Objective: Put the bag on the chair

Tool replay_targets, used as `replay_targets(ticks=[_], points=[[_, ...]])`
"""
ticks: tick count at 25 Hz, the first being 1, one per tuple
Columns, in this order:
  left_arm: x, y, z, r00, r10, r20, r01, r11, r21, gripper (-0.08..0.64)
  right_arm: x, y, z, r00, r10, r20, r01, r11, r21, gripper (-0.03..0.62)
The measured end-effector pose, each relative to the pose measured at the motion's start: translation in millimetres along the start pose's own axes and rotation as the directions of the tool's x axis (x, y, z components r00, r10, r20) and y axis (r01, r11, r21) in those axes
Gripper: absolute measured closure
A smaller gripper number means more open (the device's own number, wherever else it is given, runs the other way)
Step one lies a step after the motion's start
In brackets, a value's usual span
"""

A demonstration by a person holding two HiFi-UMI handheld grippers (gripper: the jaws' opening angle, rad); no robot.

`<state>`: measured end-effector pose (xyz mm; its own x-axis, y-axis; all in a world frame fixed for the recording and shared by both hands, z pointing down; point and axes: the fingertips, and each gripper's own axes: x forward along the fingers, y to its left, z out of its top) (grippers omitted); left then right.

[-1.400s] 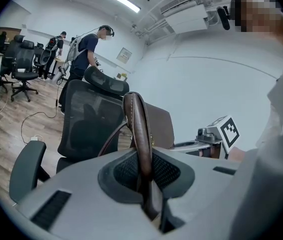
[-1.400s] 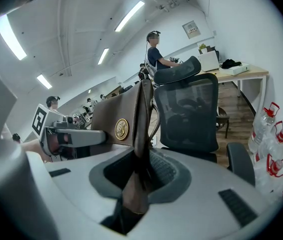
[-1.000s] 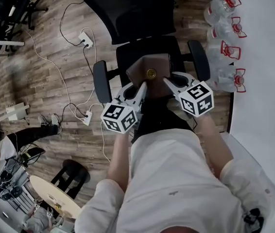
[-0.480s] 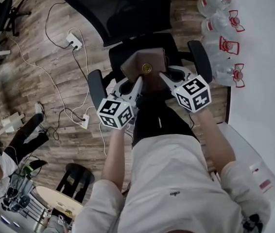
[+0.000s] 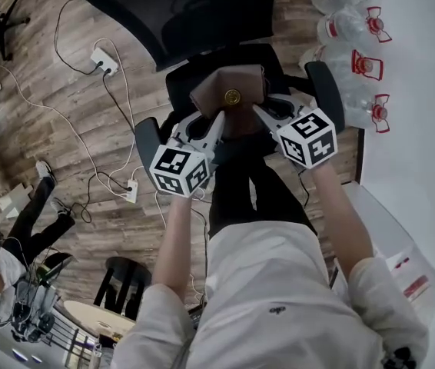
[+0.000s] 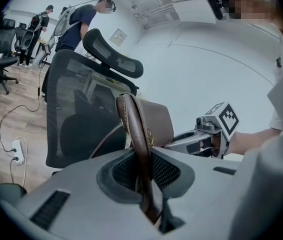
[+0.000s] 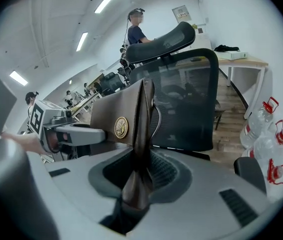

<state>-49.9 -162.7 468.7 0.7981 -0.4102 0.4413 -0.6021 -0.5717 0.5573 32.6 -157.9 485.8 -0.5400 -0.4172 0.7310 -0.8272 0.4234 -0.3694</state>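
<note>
- Wood-plank floor (image 5: 48,129) fills the frame's left.
- Brown leather bag with gold emblem (image 5: 219,91) sits upper centre, over the black mesh office chair (image 5: 187,14).
- Left gripper (image 5: 217,121) is clenched on one bag edge.
- Right gripper (image 5: 260,112) grasps the other edge, its jaws just easing wider.

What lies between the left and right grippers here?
The brown bag: in the head view the left gripper and right gripper each pinch a side of it. The right jaws have just been opening, bag edge between them.
</note>
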Motion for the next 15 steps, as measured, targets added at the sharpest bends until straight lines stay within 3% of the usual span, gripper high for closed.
replay_targets(ticks=[15], points=[[49.2,54.1,-27.1,0.998,-0.030,-0.062,0.030,0.999,0.012,0.526,60.8,-43.7,-21.6,0.999,-0.007,-0.040,0.012,0.993,0.121,0.499]])
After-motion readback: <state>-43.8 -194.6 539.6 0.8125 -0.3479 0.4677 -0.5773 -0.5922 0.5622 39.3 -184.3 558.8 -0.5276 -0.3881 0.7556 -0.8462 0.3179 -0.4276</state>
